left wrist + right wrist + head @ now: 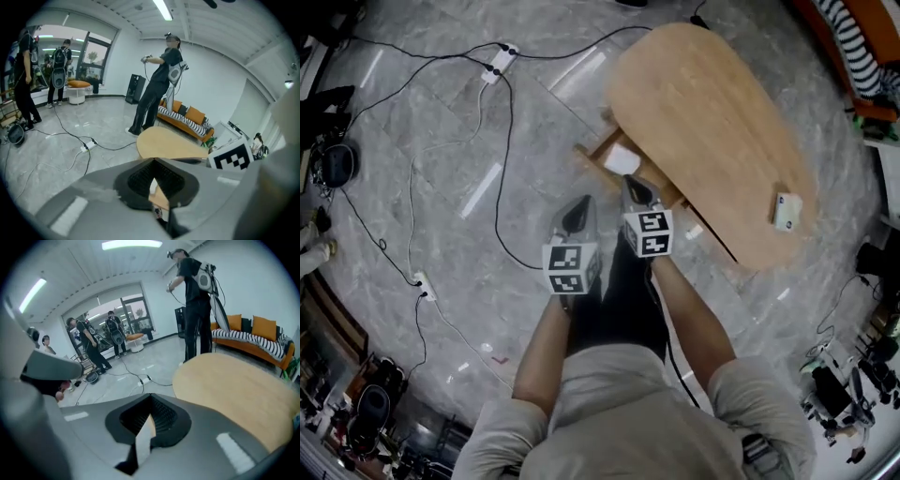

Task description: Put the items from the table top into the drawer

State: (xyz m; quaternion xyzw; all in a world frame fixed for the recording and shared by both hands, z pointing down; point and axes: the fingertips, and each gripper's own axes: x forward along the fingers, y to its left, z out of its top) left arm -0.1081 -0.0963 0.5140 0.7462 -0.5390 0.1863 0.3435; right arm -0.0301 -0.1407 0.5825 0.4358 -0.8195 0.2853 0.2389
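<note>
A small pale box-like item (787, 211) with a dark mark on its top is seen near the lower right edge of the oval light-wood tabletop (703, 112), in the right half of the head view. Its long axis runs roughly up and down the frame, slightly tilted. No other loose thing can be made out on the tabletop. At the tabletop's left edge an open wooden drawer (598, 150) is pulled out toward the upper left, and a white flat piece (622, 160) is seen lying in it. What that piece is cannot be told. The right tongs (639, 192) are held just below the drawer, near the centre of the frame, so the item lies well apart from them, to the right and at about the same height in the picture, with bare wood between. The left tongs (577, 216) are held beside them to the left, over the grey marble floor (441, 141), farther from the item, so the right hand is judged the nearer one for the coming reach. In the right gripper view the dark ribbed pads (164, 417) are pressed together and nothing is pinched. Only a pale sliver of the background shows below where they meet. In the left gripper view the pads (140, 180) are likewise brought together, and nothing is held there.
</note>
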